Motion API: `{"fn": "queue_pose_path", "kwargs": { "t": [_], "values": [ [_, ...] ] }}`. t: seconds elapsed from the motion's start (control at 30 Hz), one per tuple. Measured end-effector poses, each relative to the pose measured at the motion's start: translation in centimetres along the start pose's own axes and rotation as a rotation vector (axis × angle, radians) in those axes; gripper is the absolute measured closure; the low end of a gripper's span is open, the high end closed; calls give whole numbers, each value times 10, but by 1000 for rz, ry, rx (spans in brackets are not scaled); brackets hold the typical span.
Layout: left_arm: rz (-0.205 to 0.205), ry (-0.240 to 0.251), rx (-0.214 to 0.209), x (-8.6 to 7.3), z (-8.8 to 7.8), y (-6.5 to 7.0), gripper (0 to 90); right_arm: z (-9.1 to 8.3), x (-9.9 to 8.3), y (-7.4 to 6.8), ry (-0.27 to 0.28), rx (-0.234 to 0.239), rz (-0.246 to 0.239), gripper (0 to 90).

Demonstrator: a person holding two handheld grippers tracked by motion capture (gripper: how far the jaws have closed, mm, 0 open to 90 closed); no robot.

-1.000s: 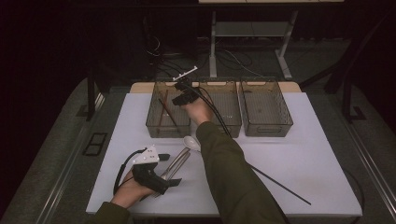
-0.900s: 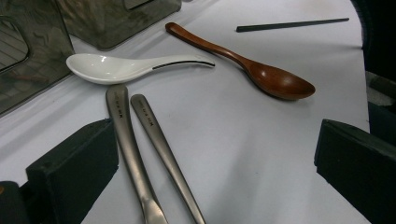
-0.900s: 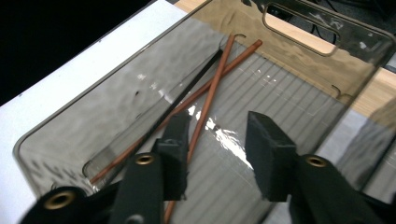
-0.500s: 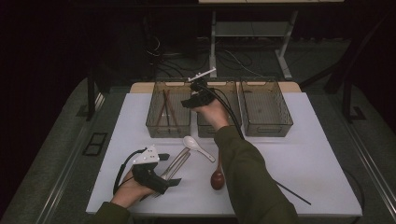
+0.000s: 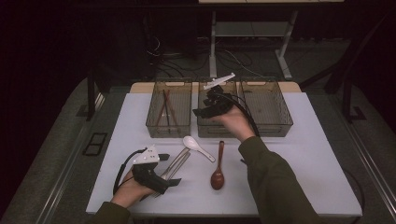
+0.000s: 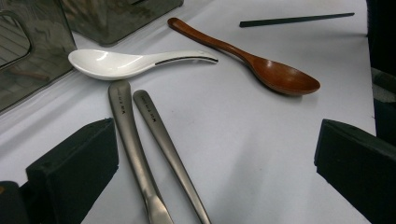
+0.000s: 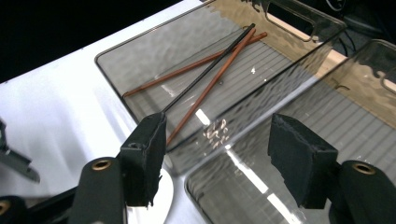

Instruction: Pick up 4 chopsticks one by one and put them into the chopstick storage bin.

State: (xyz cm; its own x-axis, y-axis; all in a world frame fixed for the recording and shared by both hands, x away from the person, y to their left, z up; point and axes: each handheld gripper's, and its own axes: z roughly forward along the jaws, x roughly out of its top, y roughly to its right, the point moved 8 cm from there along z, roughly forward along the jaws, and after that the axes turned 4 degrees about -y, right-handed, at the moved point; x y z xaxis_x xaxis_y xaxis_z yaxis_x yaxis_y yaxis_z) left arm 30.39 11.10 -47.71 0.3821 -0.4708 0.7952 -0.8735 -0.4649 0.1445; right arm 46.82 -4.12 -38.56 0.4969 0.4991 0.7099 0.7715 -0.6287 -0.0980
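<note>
My right gripper (image 5: 201,108) hangs over the middle clear bin (image 5: 219,129), pointing toward the left bin (image 5: 154,125). Its jaws have just been opening and stand apart with nothing between them (image 7: 219,128). Two brown chopsticks and one black chopstick (image 7: 210,79) lie in the left bin. My left gripper (image 5: 169,169) rests at the table's front left, open (image 6: 215,140), with two metal utensil handles (image 6: 140,140) lying on the table between its jaws, untouched. A white soup spoon (image 5: 198,147) and a wooden spoon (image 5: 218,168) lie just beyond it.
A third clear bin (image 5: 267,125) stands at the back right with nothing in it. A lone black chopstick (image 6: 296,19) lies on the white tabletop (image 5: 308,158) past the wooden spoon (image 6: 261,65). A dark floor and table legs surround the table.
My right hand moved right from over the left bin to over the middle bin and its jaws stand wider apart. Its arm uncovered the wooden spoon. The left hand stayed put.
</note>
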Motion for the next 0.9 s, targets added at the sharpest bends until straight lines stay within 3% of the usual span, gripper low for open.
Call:
{"fn": "queue_pose_path", "kwargs": {
  "t": [0.6, 0.9],
  "values": [
    [4, -17, 3, -2, 2, 0, 0, -46, -51, 7, 58, 25, -28, 331],
    [7, -22, 4, -3, 2, 0, 0, -68, -89, 9, 71, 25, -27, 331]
  ]
}}
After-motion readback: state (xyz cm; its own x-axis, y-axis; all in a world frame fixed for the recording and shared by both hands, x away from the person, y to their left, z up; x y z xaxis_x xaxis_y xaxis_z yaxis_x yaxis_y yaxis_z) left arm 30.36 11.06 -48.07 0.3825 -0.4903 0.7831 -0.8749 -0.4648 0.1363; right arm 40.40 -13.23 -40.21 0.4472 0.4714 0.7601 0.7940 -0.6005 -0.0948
